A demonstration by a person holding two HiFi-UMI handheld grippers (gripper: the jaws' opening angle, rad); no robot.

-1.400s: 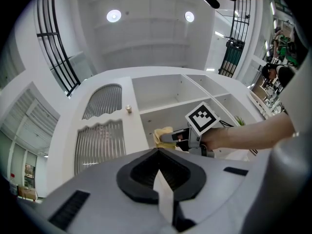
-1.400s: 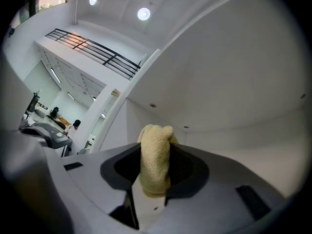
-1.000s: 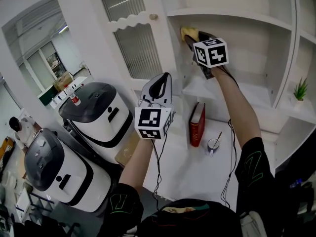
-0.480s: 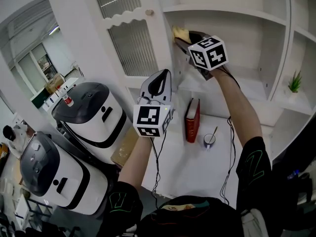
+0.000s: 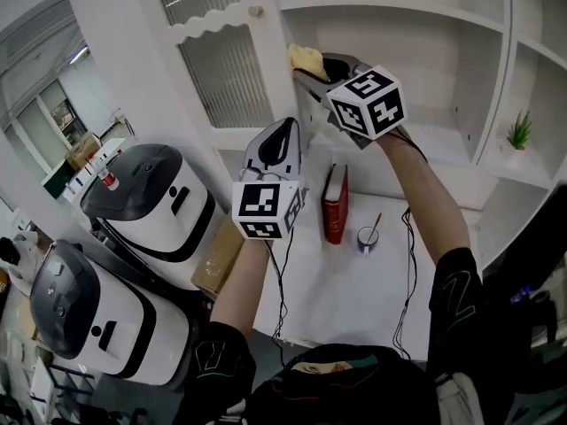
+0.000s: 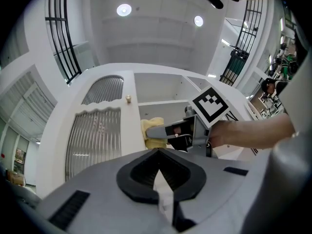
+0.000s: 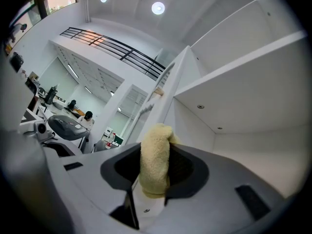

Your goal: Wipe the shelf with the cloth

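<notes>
Fingers [image 7: 187,167] of right gripper [image 5: 312,67] pinch the yellow terry cloth [image 7: 155,155], its folded end protruding, likely to rub the shelf's [image 5: 443,149] left wall. Left gripper [image 6: 163,191] jaws pressed together, empty, below the shelf, out of the way.

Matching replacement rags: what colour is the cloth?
Pale yellow cloth; the right gripper view shows it best.

Nothing legible anywhere, no words, no numbers. Both marker cubes [image 5: 263,211] showed only black-and-white square patterns, and the red book [image 5: 334,206] was too small to read its spine.
</notes>
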